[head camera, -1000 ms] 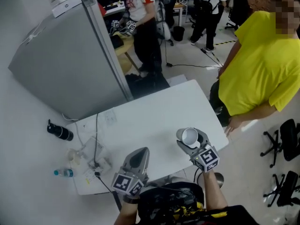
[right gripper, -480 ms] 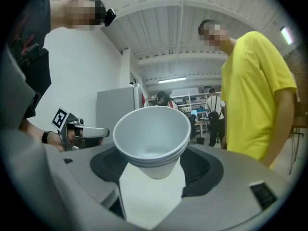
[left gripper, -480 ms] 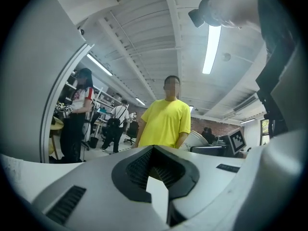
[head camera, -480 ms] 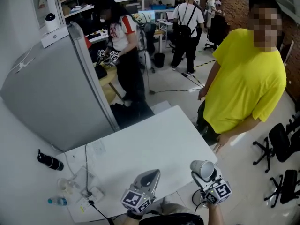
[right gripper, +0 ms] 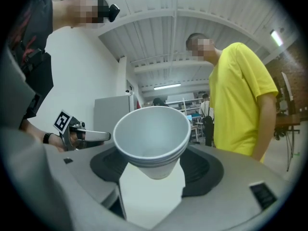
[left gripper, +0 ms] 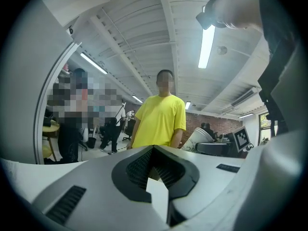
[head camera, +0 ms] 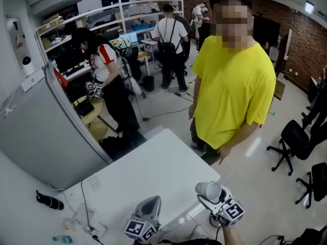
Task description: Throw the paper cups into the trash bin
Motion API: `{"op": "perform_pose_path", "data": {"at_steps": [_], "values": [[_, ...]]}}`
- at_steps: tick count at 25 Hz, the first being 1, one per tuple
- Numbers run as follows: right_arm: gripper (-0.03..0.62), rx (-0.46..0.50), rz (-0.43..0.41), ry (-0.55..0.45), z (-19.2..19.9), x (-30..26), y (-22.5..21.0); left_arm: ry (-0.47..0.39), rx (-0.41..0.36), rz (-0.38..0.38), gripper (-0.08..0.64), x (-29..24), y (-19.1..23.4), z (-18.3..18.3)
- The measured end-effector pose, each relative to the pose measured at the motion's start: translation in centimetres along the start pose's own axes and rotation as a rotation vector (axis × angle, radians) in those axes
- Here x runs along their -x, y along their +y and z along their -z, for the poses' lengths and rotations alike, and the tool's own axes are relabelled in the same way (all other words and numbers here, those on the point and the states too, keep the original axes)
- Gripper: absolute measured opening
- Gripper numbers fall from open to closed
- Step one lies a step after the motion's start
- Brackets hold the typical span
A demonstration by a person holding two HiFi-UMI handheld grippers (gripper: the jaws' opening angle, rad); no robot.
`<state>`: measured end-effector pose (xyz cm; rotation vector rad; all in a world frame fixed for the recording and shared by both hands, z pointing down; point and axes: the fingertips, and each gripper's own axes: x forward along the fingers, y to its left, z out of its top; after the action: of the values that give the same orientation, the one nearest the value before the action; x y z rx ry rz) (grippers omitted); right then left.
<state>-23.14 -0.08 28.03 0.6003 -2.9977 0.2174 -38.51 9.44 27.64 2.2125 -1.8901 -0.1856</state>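
A stack of white paper cups (right gripper: 151,136) lies on its side between the jaws of my right gripper (right gripper: 153,174), mouth toward the camera. In the head view the paper cups (head camera: 209,190) and right gripper (head camera: 211,198) hang at the right front corner of the white table (head camera: 148,170). My left gripper (head camera: 150,204) is over the table's near edge, its jaws together and empty. From the left gripper (left gripper: 156,179) view the cups (left gripper: 200,137) show at the right. No trash bin can be told for sure.
A person in a yellow shirt (head camera: 232,86) stands close beyond the table's right corner. A grey partition (head camera: 46,131) rises at the left. Several people stand at the back by shelves. Black office chairs (head camera: 296,139) stand on the floor at the right.
The head view has tilted up to take in the room. My right gripper has carried the cups from over the table to its right front corner. The left gripper stays shut.
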Motion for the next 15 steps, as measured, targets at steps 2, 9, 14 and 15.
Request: {"op": "perform_pose_path", "data": {"at_steps": [2,9,14,15], "values": [[0.336,0.017,-0.001,-0.023,-1.6,1.3,-1.5,-0.014,-0.008,-0.005,0.002,-1.5,-1.7,-0.8],[0.336,0.09,0.002,-0.068,-3.8,7.6,-4.8,-0.002,-0.03,0.011,0.002,-4.7,-9.0,-0.5],[0.336,0.085,0.069,-0.097,-4.1,13.2,-8.1,0.022,-0.038,0.093,0.002,-8.2,-15.2,1.2],[0.336,0.081,0.089,-0.1,-4.1,14.3,-8.7,0.028,-0.042,0.116,0.002,-8.8,-16.4,1.4]]}}
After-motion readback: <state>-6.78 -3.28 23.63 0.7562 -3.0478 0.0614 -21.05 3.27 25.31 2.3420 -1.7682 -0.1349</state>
